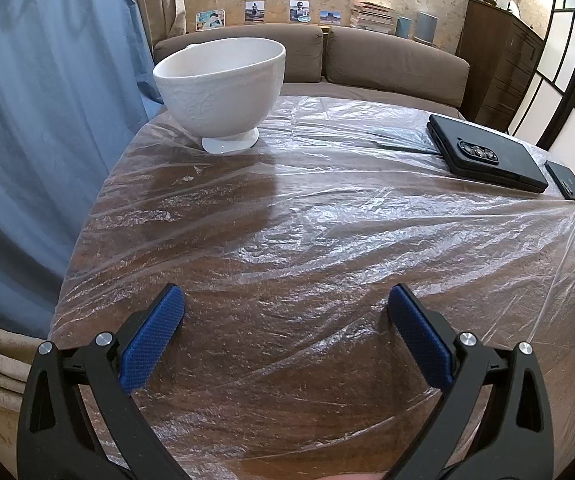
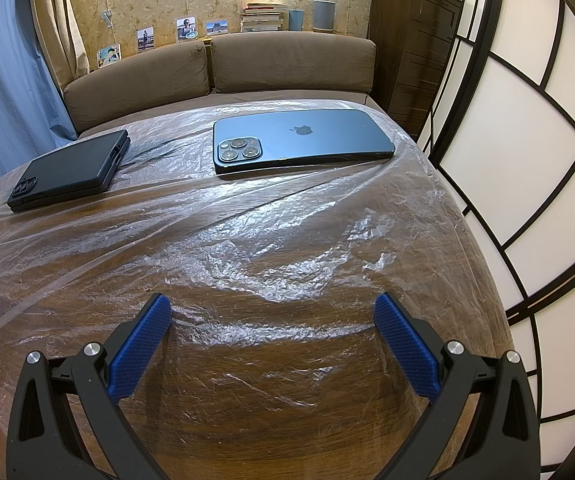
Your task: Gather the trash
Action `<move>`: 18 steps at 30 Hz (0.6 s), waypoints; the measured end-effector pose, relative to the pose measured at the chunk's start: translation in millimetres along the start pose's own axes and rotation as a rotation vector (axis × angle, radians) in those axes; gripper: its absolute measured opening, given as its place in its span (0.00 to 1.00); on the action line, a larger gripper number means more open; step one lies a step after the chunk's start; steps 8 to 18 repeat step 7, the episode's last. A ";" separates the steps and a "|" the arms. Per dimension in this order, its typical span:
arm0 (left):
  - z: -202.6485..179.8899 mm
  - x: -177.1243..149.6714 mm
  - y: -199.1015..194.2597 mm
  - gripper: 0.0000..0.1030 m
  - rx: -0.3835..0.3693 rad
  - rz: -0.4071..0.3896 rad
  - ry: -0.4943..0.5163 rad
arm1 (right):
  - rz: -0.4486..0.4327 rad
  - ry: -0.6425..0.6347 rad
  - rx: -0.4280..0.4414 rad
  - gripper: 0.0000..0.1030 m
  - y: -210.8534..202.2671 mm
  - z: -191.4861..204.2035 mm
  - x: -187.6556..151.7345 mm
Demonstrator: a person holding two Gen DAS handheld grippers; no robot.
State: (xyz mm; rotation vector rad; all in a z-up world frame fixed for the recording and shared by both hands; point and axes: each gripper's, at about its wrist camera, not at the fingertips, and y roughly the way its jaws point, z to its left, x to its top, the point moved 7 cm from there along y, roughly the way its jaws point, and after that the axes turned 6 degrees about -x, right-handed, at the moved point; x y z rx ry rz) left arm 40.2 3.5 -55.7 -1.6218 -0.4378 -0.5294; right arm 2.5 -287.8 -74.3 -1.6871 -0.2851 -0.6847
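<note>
Both grippers hovering over plastic sheet [image 1: 327, 208] covering wooden table [image 2: 287, 420]; left gripper [image 1: 286, 300] & right gripper [image 2: 272, 312] jaws gaping wide, gripping nothing. Bowl [image 1: 221, 88], 2 phones sitting on sheet

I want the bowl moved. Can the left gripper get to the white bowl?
Probably yes. The left gripper is open and empty, and only bare plastic sheet lies between it and the white bowl.
</note>
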 end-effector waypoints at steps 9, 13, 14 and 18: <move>0.7 7.4 6.3 0.99 0.000 0.001 0.001 | 0.000 0.000 0.000 0.96 1.0 -0.1 0.2; 0.7 7.4 6.3 0.99 0.000 0.001 0.001 | 0.000 0.000 0.000 0.96 1.0 -0.1 0.2; 0.7 7.4 6.3 0.99 0.000 0.001 0.001 | 0.000 0.000 0.000 0.96 1.0 -0.1 0.2; 0.7 7.4 6.3 0.99 0.000 0.001 0.001 | 0.000 0.000 0.000 0.96 1.0 -0.1 0.2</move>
